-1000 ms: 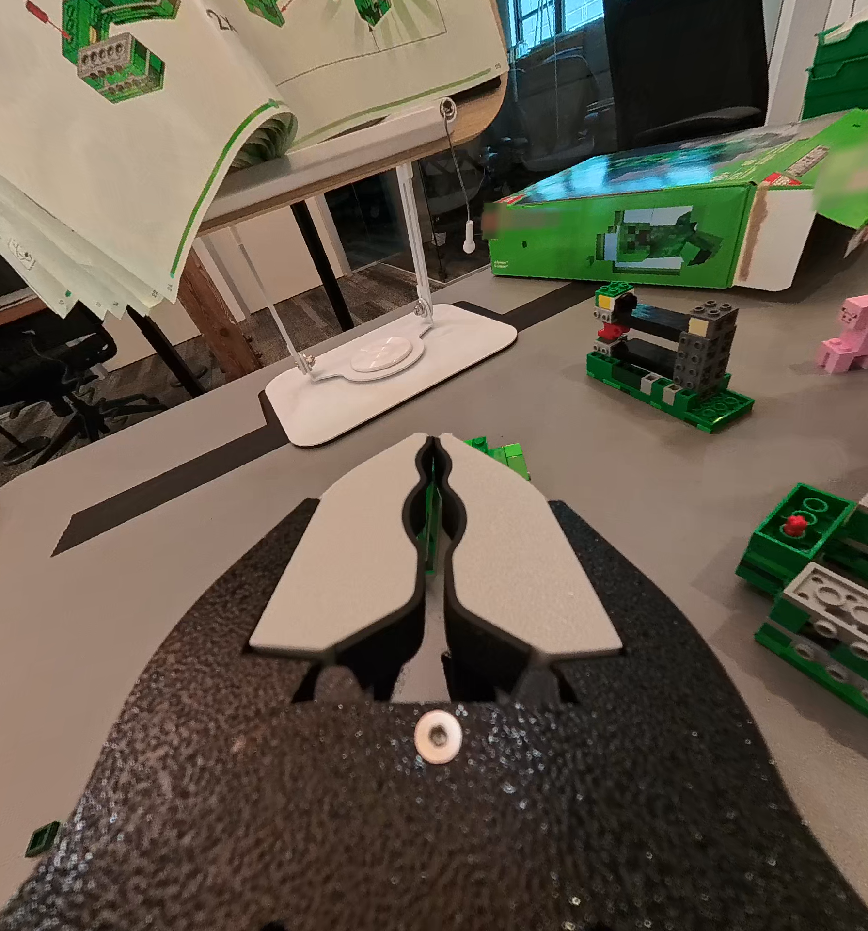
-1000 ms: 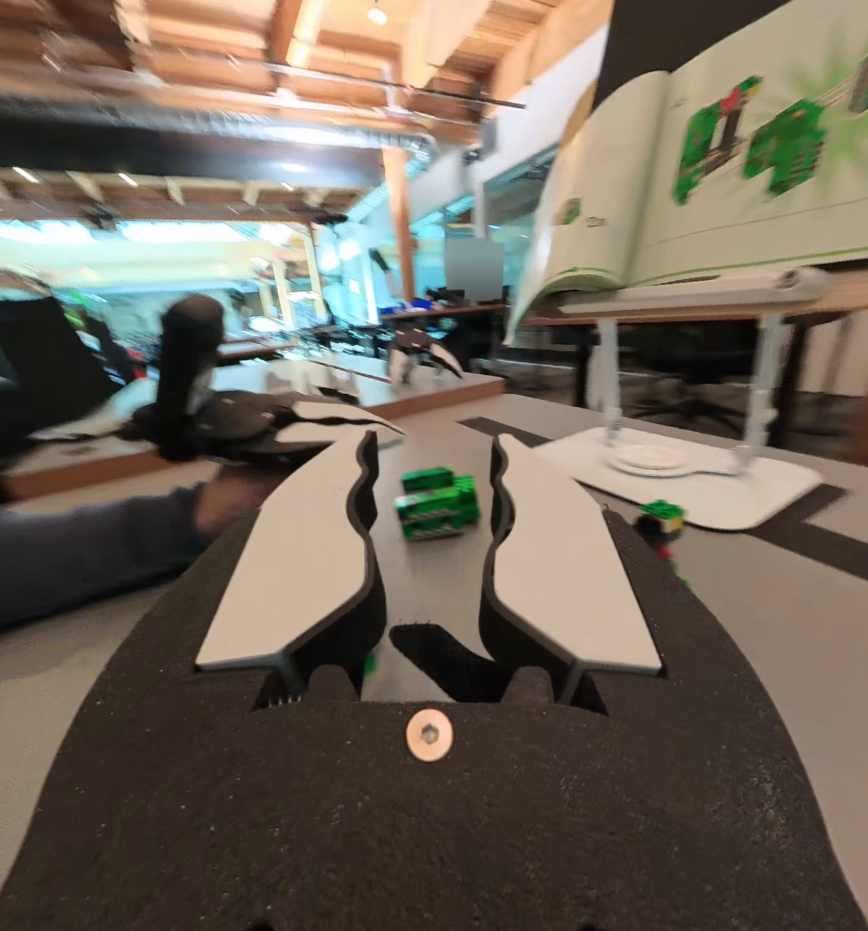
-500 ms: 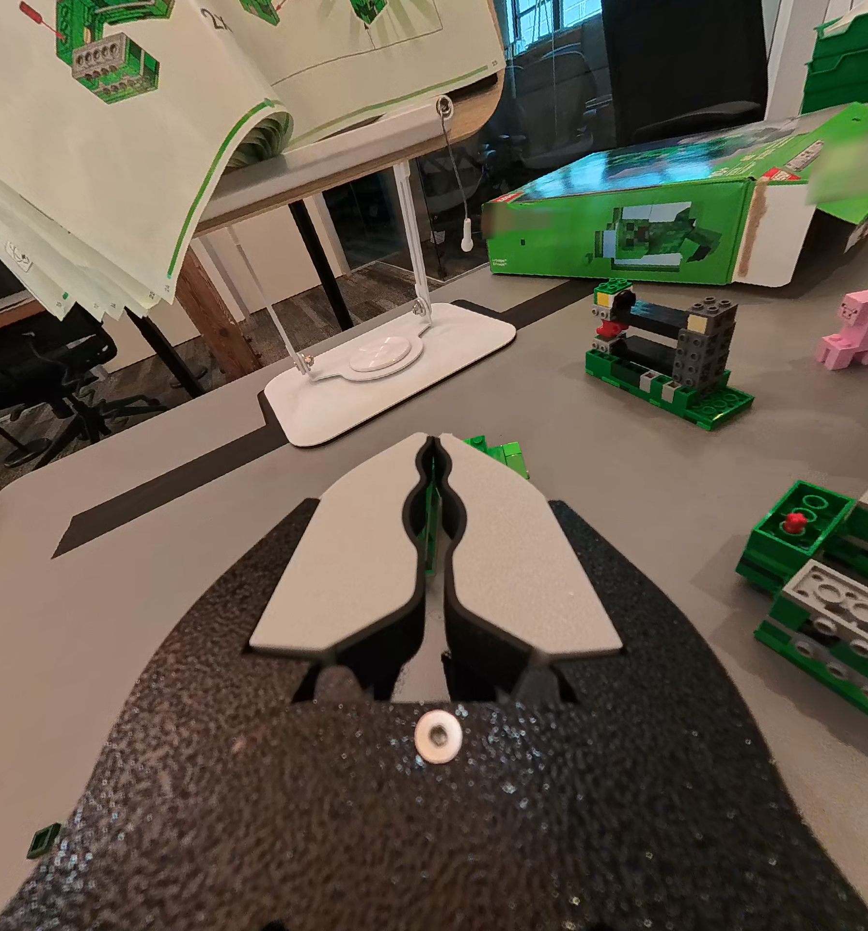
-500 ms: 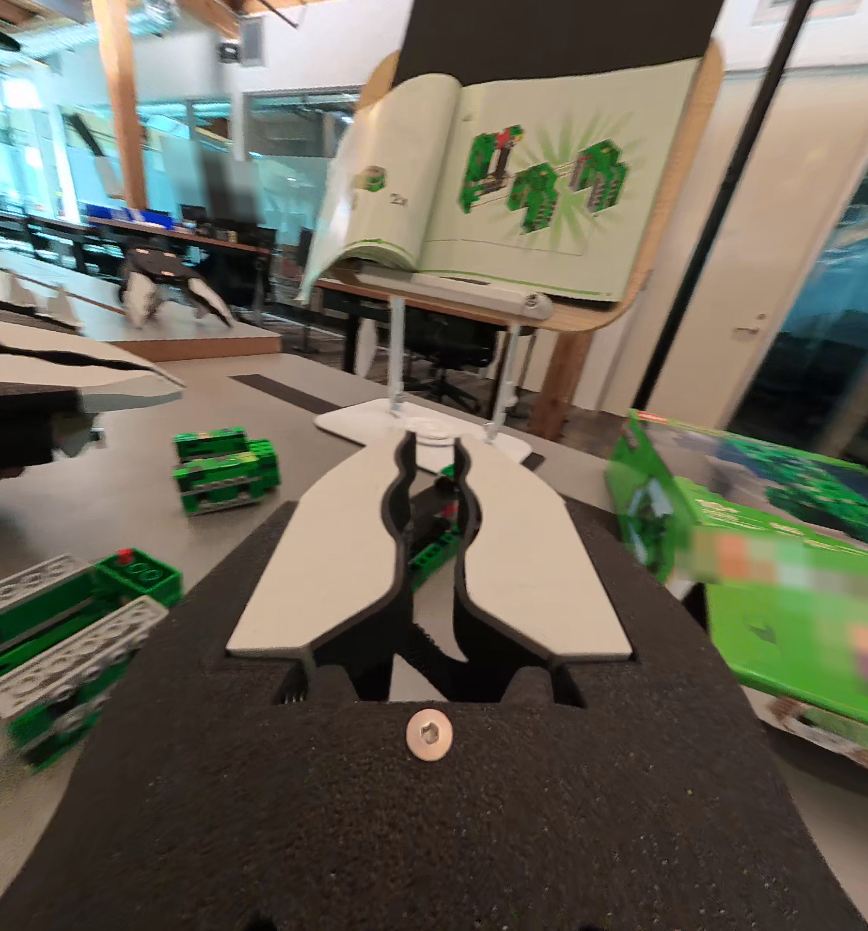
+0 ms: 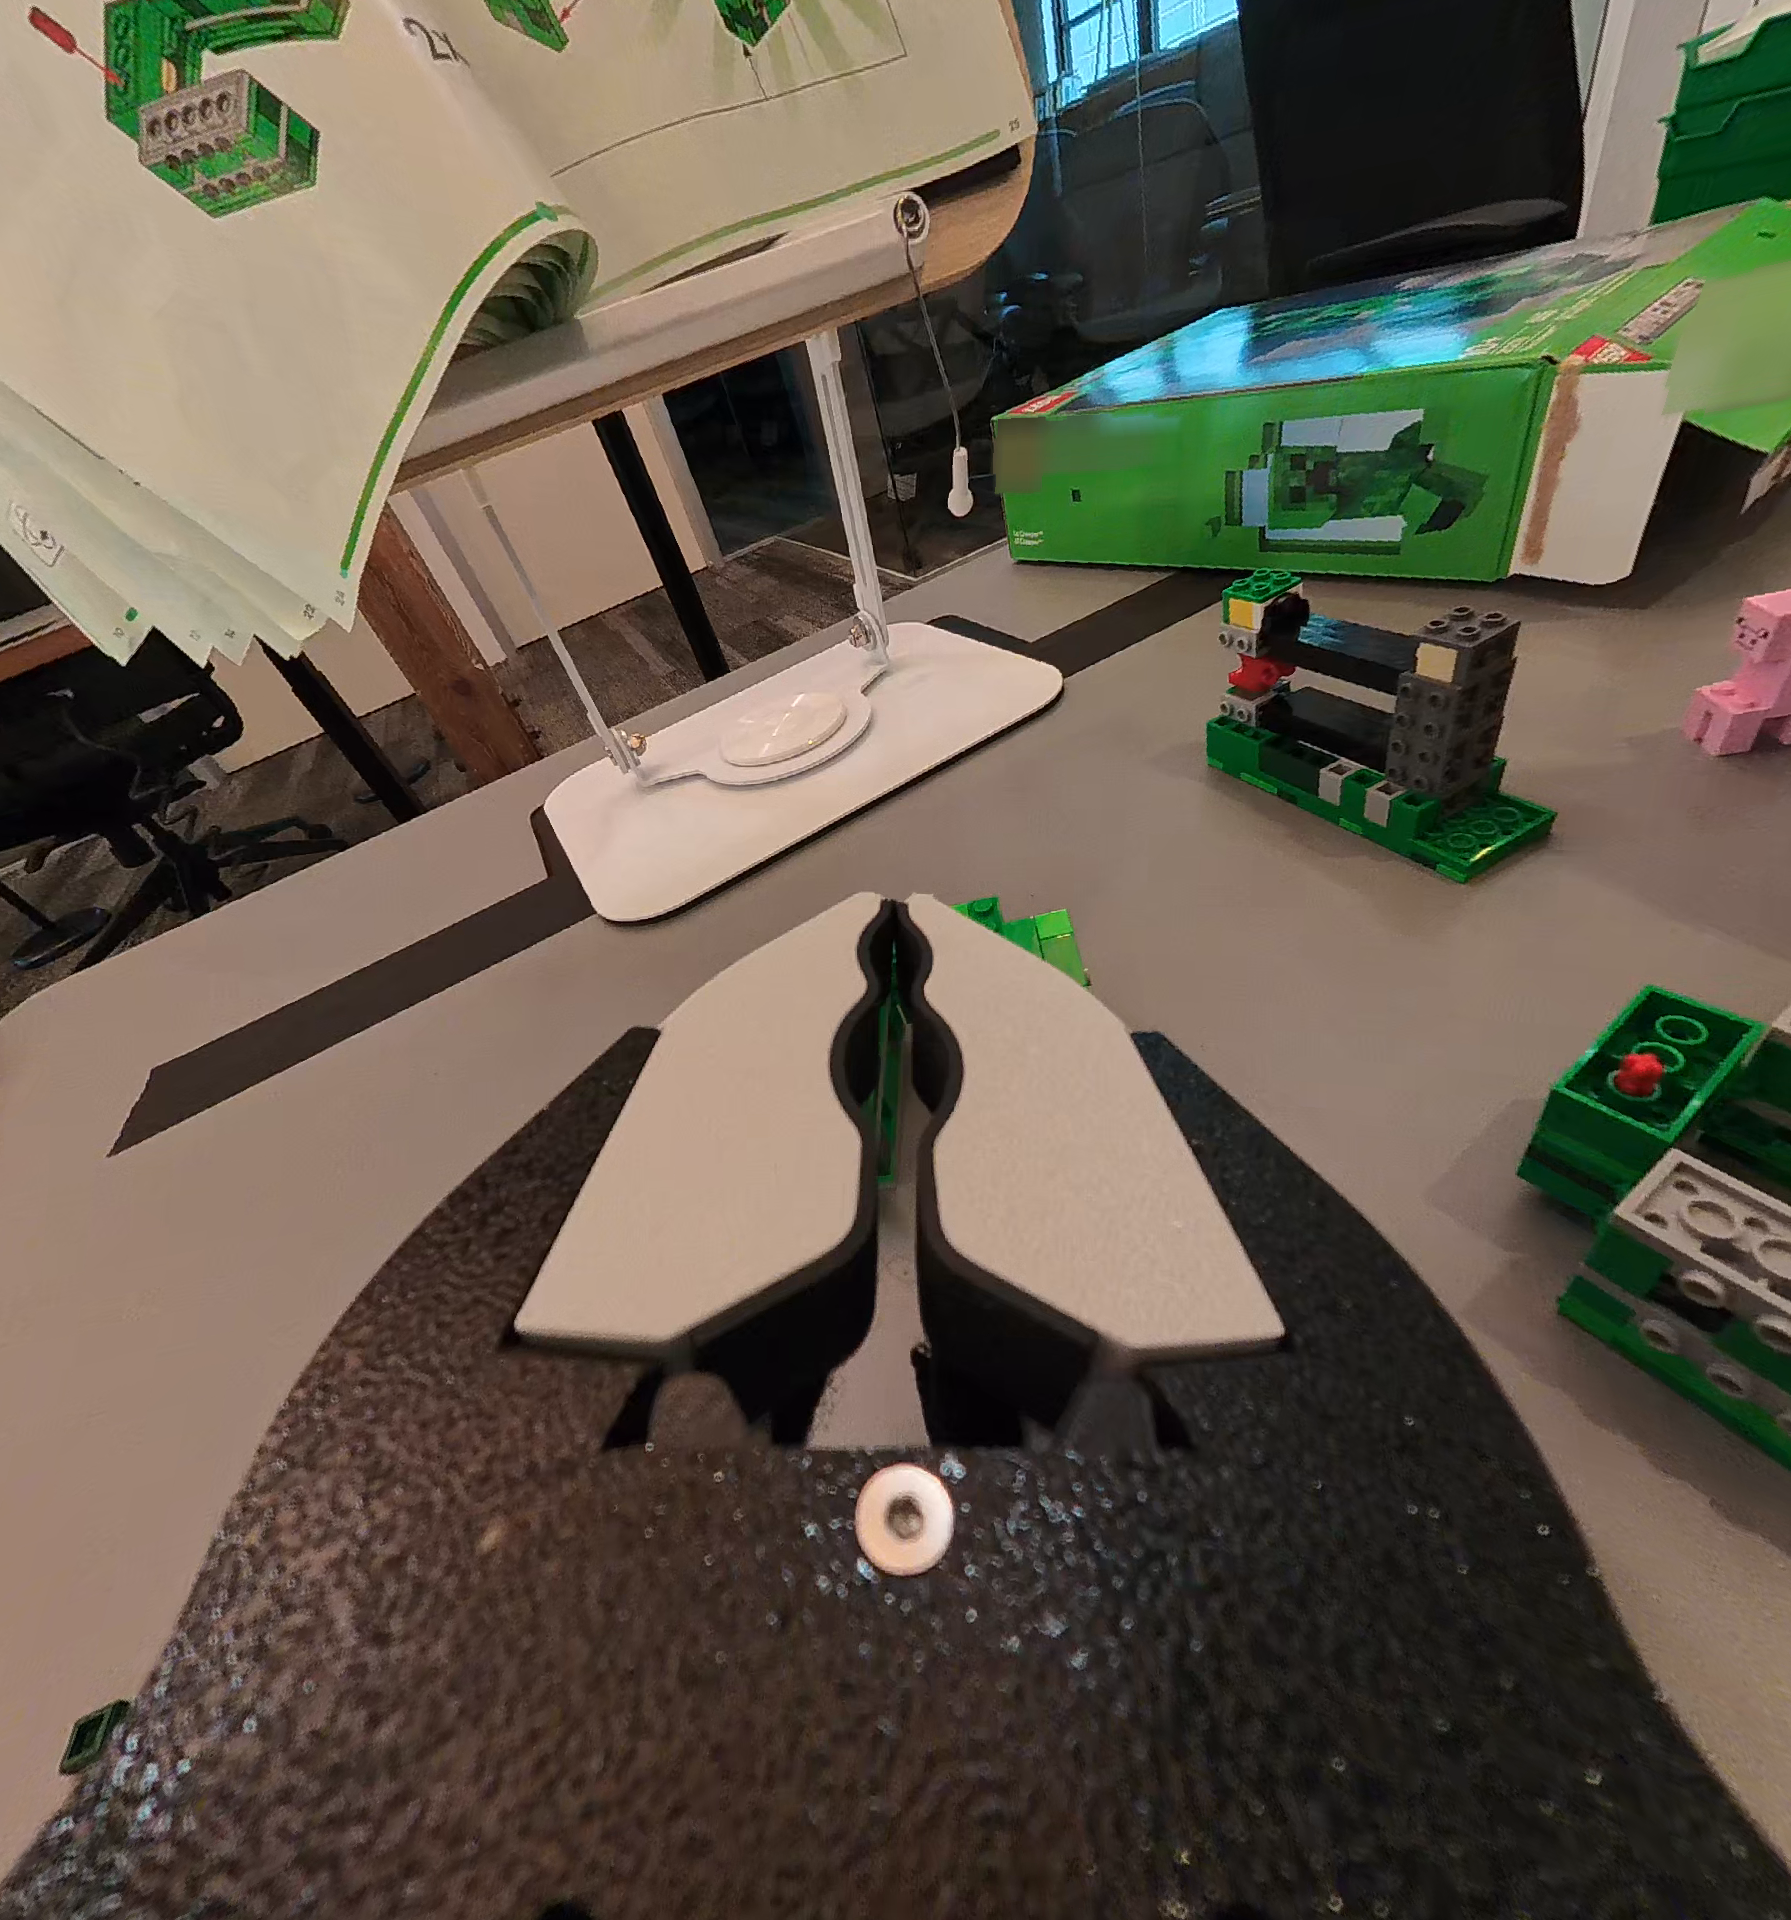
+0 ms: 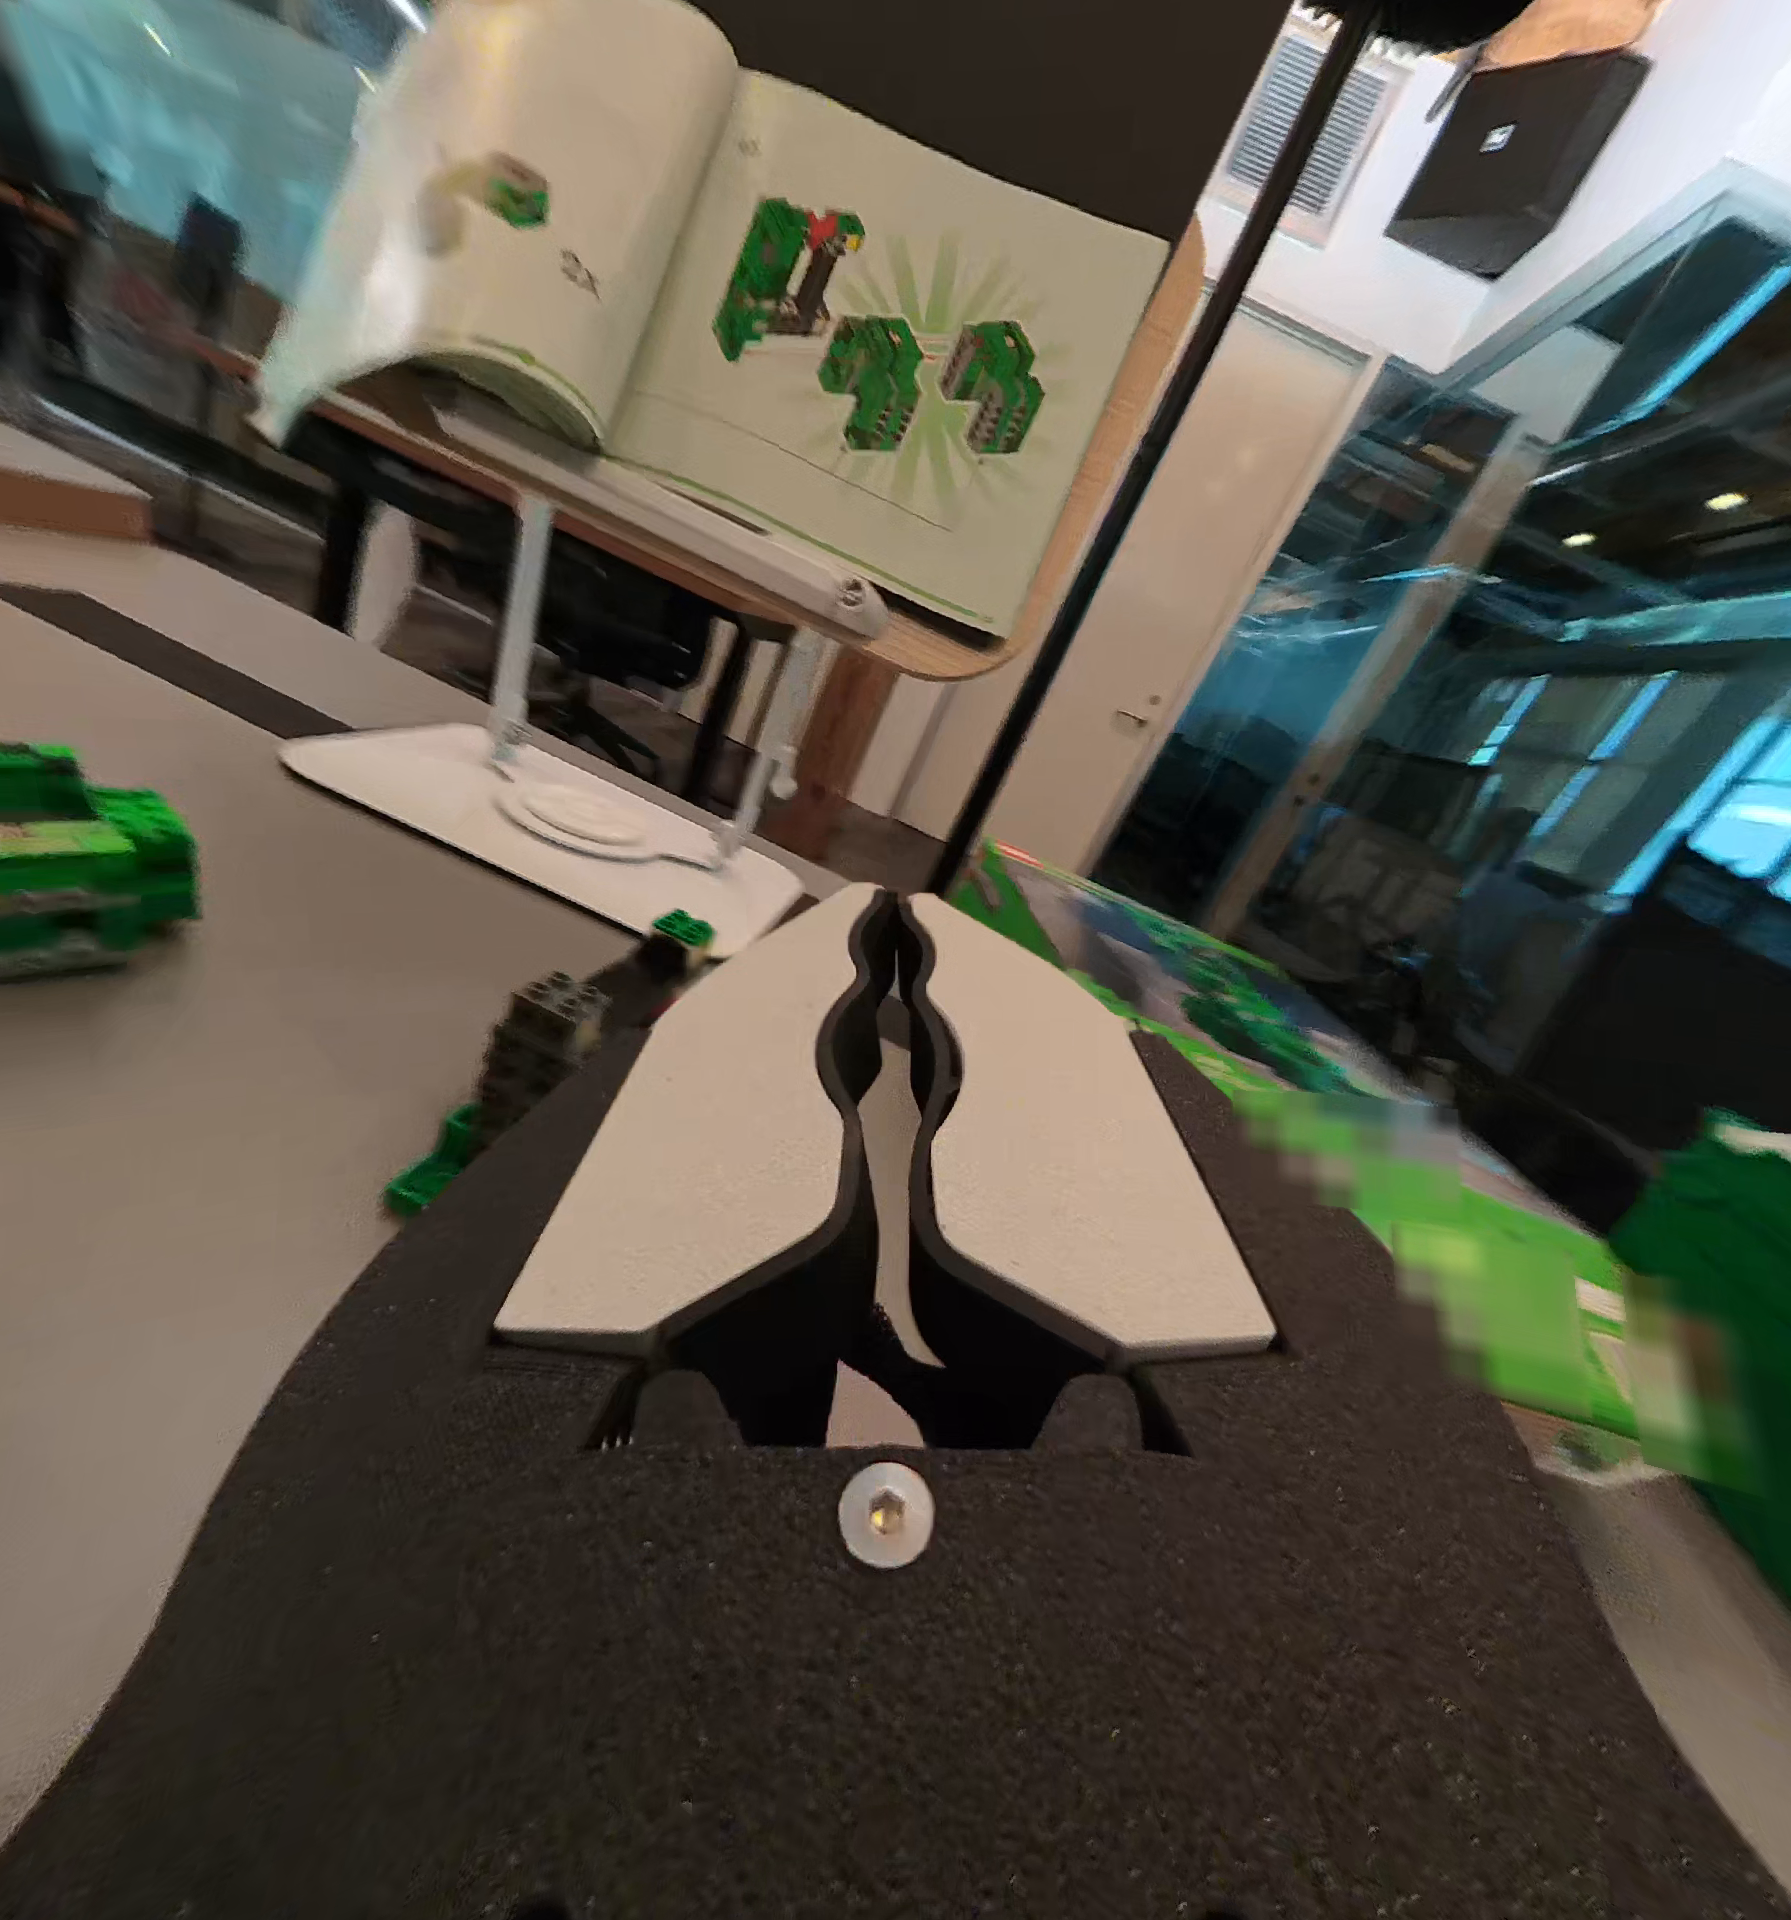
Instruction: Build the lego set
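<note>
My left gripper point(image 5: 893, 914) is shut, low over the grey table point(image 5: 1234, 987). A small green lego assembly point(image 5: 1026, 940) lies on the table just beyond and under its fingertips; green shows through the gap behind the tips. That assembly also shows at the left of the right wrist view point(image 6: 49, 862). My right gripper point(image 6: 896, 914) is shut, with nothing visible between its fingers. It points past a black, grey and green build point(image 6: 548, 1039) towards the green set box point(image 6: 1234, 1029). The view is blurred.
The open instruction book point(image 5: 247, 208) rests on a white stand point(image 5: 797, 769). The black-and-grey build point(image 5: 1379, 717), a green and grey build point(image 5: 1722, 1195), a pink pig point(image 5: 1769, 675) and the box point(image 5: 1317, 468) stand to the right. A tiny green piece point(image 5: 91, 1735) lies near left. Across from one pair of fingers to the other is roughly 25 cm.
My right gripper swung to the right, away from the green assembly, and closed from wide open to shut with nothing in it. The left gripper stayed shut and still.
</note>
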`<action>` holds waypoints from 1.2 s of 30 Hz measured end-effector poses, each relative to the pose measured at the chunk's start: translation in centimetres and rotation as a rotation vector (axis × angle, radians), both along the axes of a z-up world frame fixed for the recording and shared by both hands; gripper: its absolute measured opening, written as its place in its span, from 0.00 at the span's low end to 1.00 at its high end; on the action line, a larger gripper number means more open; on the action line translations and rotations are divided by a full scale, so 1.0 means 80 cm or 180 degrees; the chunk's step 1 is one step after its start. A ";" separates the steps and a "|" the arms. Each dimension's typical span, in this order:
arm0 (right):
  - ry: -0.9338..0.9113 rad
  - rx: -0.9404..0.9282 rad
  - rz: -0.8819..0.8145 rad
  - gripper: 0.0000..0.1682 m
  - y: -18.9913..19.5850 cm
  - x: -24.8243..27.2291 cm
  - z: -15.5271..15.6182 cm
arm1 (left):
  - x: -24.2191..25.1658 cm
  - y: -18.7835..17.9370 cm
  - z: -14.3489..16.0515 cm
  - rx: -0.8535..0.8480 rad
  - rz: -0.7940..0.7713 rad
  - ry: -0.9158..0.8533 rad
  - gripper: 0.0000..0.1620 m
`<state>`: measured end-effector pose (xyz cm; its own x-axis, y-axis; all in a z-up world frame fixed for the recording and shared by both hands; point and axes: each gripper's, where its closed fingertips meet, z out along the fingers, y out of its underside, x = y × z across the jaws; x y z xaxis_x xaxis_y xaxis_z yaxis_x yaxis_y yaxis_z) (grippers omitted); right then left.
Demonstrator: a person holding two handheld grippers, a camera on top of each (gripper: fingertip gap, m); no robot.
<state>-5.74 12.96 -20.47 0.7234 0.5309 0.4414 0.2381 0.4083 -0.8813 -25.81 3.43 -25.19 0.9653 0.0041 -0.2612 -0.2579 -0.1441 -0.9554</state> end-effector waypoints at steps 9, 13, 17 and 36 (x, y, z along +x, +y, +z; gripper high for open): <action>-0.1108 0.1059 -0.0697 0.00 -0.011 -0.012 0.004 | 0.000 0.000 0.000 -0.0001 -0.0002 0.0015 0.00; -0.1127 0.1029 -0.0626 0.00 -0.013 -0.016 0.000 | 0.000 0.000 0.000 -0.0005 -0.0001 0.0021 0.00; -0.0920 0.0694 -0.0458 0.00 -0.008 -0.014 -0.007 | 0.001 -0.001 0.001 0.0007 -0.0025 0.0005 0.00; 0.0430 -0.1050 0.0846 0.21 -0.005 -0.022 -0.023 | 0.026 0.011 -0.082 -0.1481 0.0039 0.0330 0.16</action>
<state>-7.48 12.55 -22.29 0.5824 0.8027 0.1280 0.0366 0.1315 -0.9906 -23.73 4.31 -31.71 0.9346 -0.1250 -0.3330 -0.3441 -0.5543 -0.7579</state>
